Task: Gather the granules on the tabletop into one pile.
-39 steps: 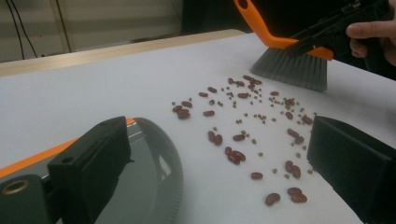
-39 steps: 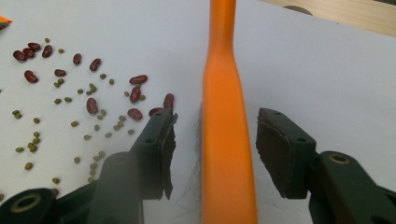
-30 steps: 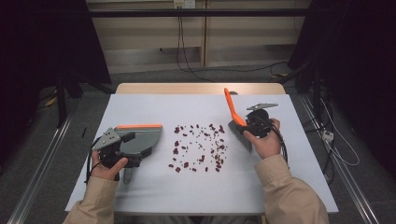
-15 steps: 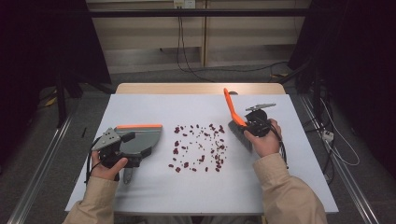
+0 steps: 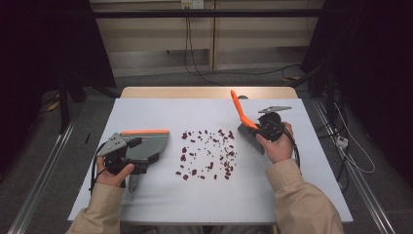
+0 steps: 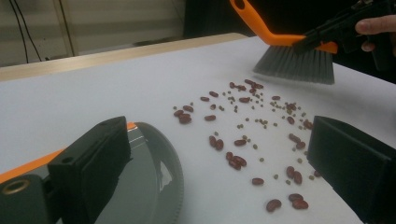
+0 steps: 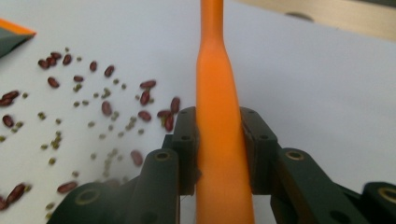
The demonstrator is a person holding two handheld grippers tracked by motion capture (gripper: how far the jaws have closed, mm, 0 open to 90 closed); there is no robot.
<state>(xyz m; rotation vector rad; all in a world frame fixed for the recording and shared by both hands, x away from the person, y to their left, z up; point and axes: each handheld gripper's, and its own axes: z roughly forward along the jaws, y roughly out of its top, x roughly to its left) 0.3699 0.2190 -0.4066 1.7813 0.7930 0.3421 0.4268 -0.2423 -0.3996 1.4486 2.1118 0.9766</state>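
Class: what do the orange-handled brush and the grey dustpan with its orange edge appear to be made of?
Orange-handled brush: probably moulded plastic, given its smooth, evenly coloured handle; its fine grey bristles look synthetic. Grey dustpan with orange edge: likely plastic too, with a smooth, faintly reflective surface.

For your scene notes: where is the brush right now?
In the high view, the brush sits right of the scattered beans, clamped in the right hand-held gripper.

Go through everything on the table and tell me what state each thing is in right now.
Brush: off the table, orange handle clamped in the right claw.
Dustpan: flat on the table, empty, at the left claw; grip unclear.
Red beans: scattered loose between dustpan and brush, unswept.
Small green beans: scattered among the red ones.
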